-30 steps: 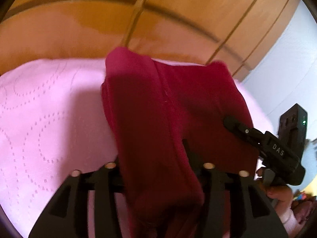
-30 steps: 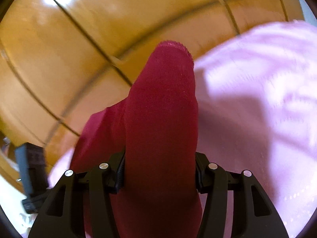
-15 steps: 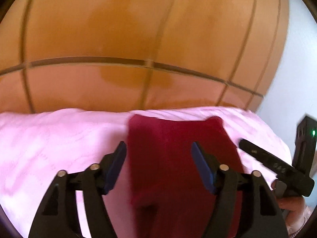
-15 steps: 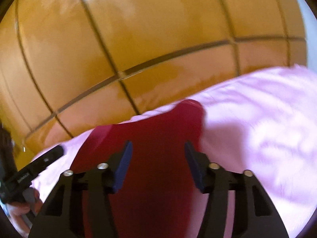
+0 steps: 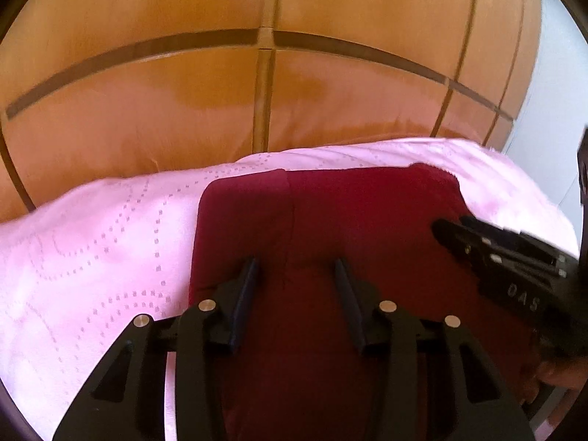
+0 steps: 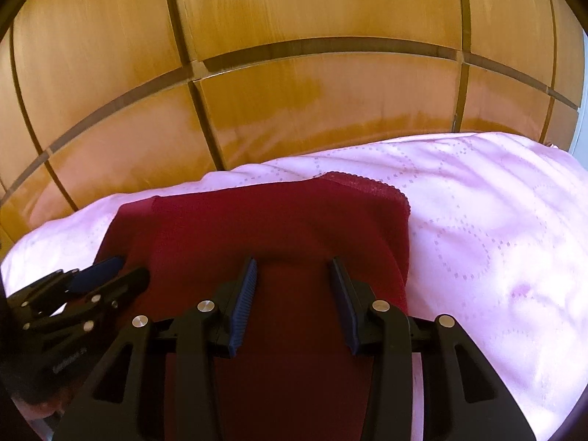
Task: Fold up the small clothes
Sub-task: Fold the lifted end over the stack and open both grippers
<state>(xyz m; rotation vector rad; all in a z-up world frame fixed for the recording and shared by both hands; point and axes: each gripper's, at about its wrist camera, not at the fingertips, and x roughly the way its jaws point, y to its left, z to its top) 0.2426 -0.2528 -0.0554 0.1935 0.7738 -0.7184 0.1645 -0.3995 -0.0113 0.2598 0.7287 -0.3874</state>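
1. Beneath both of my grippers lies the dark red garment (image 5: 330,220), spread flat on the pink quilted bedcover (image 5: 92,250); its far edge sits close to the far edge of the bedcover.
2. Left gripper (image 5: 294,268): my jaws stand parted above the near part of the garment, with red cloth showing in the gap between the blue pads (image 5: 244,294); they grip nothing.
3. Right gripper (image 6: 292,268): my jaws stand equally parted over the garment's right portion, also holding nothing.
4. Scalloped trim runs along the garment's far right corner in the right wrist view, where the cloth looks thinner; the bedcover lies bare just beside it to the right.
5. Left wrist view: the right gripper (image 5: 444,229) enters from the right, low over the garment's right side; part of my hand (image 5: 558,371) shows behind it.
6. Right wrist view: the left gripper (image 6: 125,272) enters from the left, over the garment's left edge.
7. Behind the bed rises a wooden panelled wall (image 6: 294,36), crossed by dark grooves; a pale wall (image 5: 551,92) adjoins it at the right.
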